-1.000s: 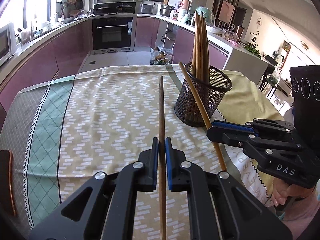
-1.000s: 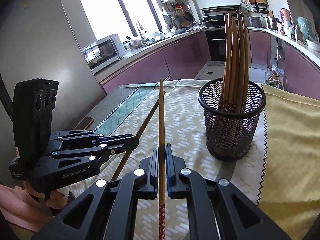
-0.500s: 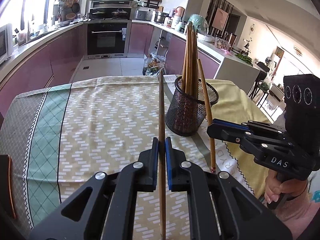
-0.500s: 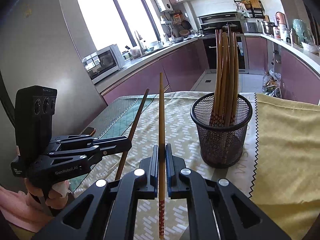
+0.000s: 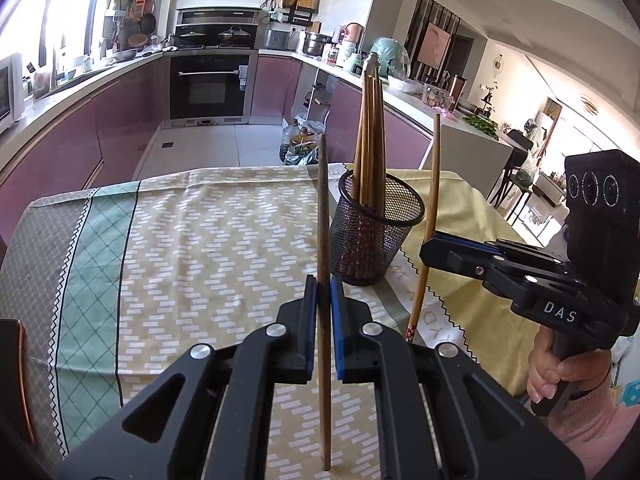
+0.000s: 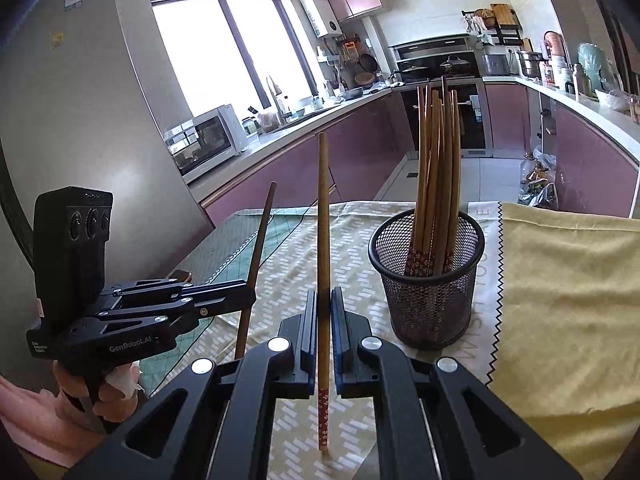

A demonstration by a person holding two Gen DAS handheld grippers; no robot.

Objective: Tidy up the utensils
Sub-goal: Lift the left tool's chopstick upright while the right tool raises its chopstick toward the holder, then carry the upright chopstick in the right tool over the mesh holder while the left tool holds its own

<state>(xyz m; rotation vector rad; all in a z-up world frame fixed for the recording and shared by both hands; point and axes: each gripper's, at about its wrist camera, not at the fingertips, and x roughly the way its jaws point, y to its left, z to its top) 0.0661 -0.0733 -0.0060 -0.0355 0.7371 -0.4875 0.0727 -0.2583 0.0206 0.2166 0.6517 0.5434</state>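
Kitchen table [image 5: 224, 240], "DAS" on right hand-held gripper [image 5: 430, 250], "GenRobot.AI" on left [image 6: 248, 296].

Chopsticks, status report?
Left gripper shut on dark chopstick. Right gripper shut on light chopstick. Mesh holder half full, path clear.

We note a home kitchen, mauve cabinets [image 5: 100, 136] under a long counter [image 6: 288, 136], built-in oven [image 5: 208, 84] with pans [image 5: 232, 34] above, microwave [image 6: 208, 142], window [image 6: 224, 44], clothed table [image 5: 200, 232], living room [image 5: 552, 120] beyond.
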